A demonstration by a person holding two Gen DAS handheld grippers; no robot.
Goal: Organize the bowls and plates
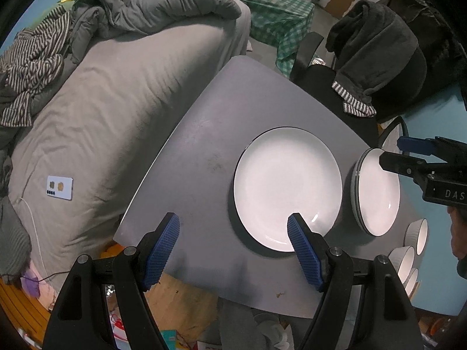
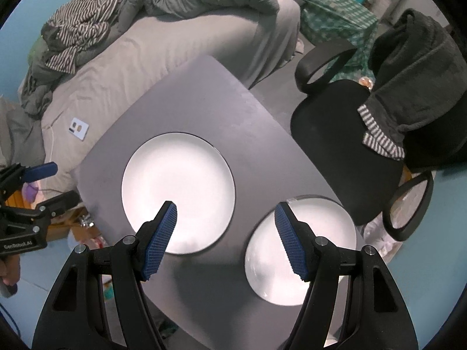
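Observation:
A large white plate [image 1: 287, 188] lies on the grey table [image 1: 204, 151]; it also shows in the right wrist view [image 2: 178, 186]. A stack of white plates [image 1: 376, 192] sits to its right, seen in the right wrist view [image 2: 303, 250] too. Several white bowls [image 1: 408, 253] stand at the table's right edge. My left gripper [image 1: 233, 227] is open and empty, above the table's near edge, its right finger over the large plate's rim. My right gripper [image 2: 226, 218] is open and empty, above the gap between the plates. It also shows in the left wrist view [image 1: 402, 151].
A bed with grey bedding [image 1: 116, 102] lies left of the table. A black office chair [image 2: 344, 134] draped with a dark blanket stands behind the table on the right. A green checked tablecloth [image 1: 277, 8] covers a far table. Clutter lies on the floor below.

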